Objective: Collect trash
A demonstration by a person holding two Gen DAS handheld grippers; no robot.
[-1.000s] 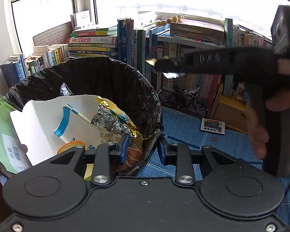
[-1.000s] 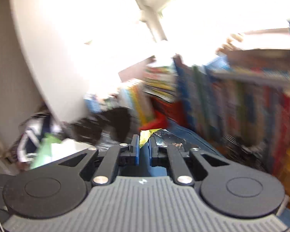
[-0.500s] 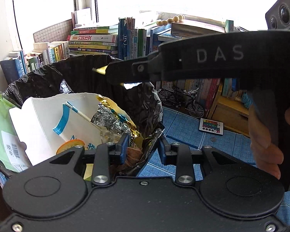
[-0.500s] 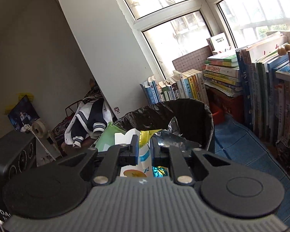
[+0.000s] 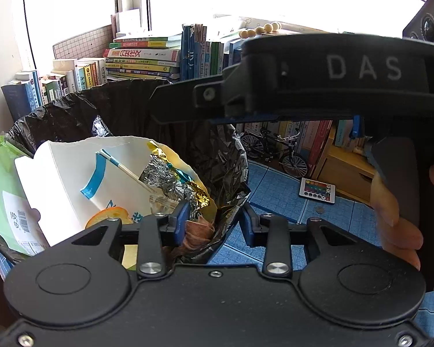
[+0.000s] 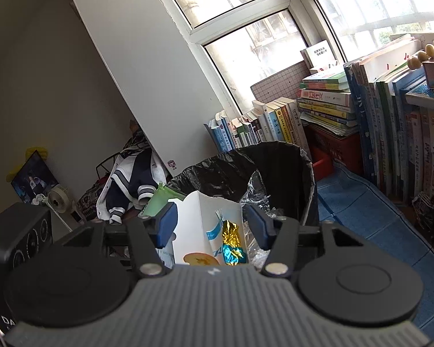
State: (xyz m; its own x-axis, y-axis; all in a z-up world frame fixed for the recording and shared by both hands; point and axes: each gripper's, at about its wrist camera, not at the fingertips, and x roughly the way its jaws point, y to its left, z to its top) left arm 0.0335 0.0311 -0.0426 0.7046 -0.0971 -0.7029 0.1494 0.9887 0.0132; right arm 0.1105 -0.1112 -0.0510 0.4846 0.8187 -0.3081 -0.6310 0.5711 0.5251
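A bin lined with a black bag (image 5: 124, 110) (image 6: 275, 167) holds a white carton (image 5: 60, 173) (image 6: 199, 219), a green packet (image 5: 3, 179) and crumpled foil (image 5: 170, 179). My left gripper (image 5: 214, 222) is open and straddles the bag's near rim, one finger inside and one outside. My right gripper (image 6: 211, 228) is open above the bin. In the left wrist view it reaches in from the right, tips (image 5: 159, 107) over the bin. A gold and blue wrapper (image 6: 231, 243) shows below its fingers against the carton; whether it is falling or lying there is unclear.
Stacked and upright books (image 5: 141, 57) (image 6: 390, 121) line the windowsill and wall. A model bicycle (image 5: 275, 150), a remote (image 5: 318, 189) and a wooden box (image 5: 347, 170) sit on the blue floor mat. A jacket (image 6: 130, 179) and small fan (image 6: 58, 199) lie left of the bin. A hand (image 5: 390, 202) holds the right gripper.
My right gripper swung left over the bin, then opened and let go of the gold wrapper, which now shows lower, by the carton. The left gripper has stayed put.
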